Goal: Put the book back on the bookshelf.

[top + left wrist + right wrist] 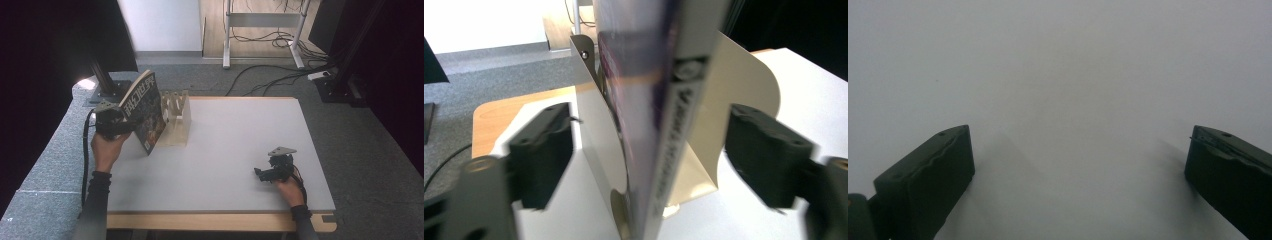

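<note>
One book (145,111) stands tilted at the far left of the surface (240,150), its lower corner down on the white top and its upper end leaning away toward the left edge. Its dark printed cover faces the rack; in the left gripper view the spine (676,135) runs up the middle, edge-on and blurred. Just beside the book, on its right in the high view, sits a pale metal book rack (177,120) with upright dividers; whether the two touch I cannot tell. The left claw (117,122) is at the book's outer side, and its view shows the jaws spread wide, one on each side of the book with a gap to either face, so they are not clamped on it. A hand (105,150) in a dark sleeve holds this tool. Well apart, near the front right of the surface, the right claw (270,170) rests low over bare white top, jaws wide apart with nothing between them.
</note>
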`<state>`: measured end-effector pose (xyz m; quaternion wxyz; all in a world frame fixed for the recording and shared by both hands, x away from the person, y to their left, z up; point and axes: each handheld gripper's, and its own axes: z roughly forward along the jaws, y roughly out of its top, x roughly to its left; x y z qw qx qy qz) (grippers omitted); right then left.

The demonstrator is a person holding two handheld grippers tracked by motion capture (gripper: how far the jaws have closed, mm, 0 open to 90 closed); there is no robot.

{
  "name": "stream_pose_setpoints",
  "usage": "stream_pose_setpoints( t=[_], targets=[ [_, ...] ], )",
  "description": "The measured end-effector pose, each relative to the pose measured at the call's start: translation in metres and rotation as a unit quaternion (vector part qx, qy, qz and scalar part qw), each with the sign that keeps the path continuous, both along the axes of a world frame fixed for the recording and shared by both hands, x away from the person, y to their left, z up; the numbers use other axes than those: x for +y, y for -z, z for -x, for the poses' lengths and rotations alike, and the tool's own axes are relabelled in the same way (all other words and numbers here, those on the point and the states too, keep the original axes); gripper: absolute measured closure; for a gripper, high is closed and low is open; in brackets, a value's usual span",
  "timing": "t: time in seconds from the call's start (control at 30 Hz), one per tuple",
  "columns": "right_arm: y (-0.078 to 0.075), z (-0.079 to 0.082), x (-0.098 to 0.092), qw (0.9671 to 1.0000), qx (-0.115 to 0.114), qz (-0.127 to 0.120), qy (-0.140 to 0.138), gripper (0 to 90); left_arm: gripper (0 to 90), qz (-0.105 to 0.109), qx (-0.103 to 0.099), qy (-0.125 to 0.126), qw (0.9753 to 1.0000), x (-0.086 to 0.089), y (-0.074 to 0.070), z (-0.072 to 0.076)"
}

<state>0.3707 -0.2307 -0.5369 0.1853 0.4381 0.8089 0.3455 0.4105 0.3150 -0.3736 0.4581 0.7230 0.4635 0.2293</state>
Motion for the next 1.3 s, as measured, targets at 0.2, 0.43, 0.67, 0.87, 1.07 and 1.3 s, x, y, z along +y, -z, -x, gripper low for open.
stream_pose_setpoints(
  t=[0.2, 0.43, 0.67, 0.87, 1.07, 1.3],
  targets=[
    [0.000, 0.000, 0.000, 1.0000, -0.001, 0.001, 0.000, 0.0, 9.3, 0.001, 0.007, 0.009, 0.9999, 0.005, -0.001, 0.011],
    [0.000, 0.000, 0.000, 1.0000, -0.002, 0.001, -0.001, 0.0, 0.9, -0.003, 0.005, 0.036, 0.9993, 0.004, -0.004, 0.029],
    [0.000, 0.000, 0.001, 1.0000, -0.002, 0.001, -0.001, 0.0, 0.0, -0.009, 0.001, 0.069, 0.9976, -0.005, -0.005, 0.050],
    [0.000, 0.000, 0.001, 1.0000, -0.002, 0.001, -0.001, 0.0, 0.0, -0.022, -0.005, 0.104, 0.9943, -0.022, -0.003, 0.065],
    [0.000, 0.001, 0.001, 1.0000, -0.002, 0.001, -0.001, 0.0, 0.0, -0.026, -0.006, 0.136, 0.9903, -0.042, 0.005, 0.072],
    [0.000, 0.001, 0.001, 1.0000, -0.003, 0.001, -0.001, 0.1, 0.0, -0.037, 0.002, 0.170, 0.9847, -0.070, 0.022, 0.069]
  ],
)
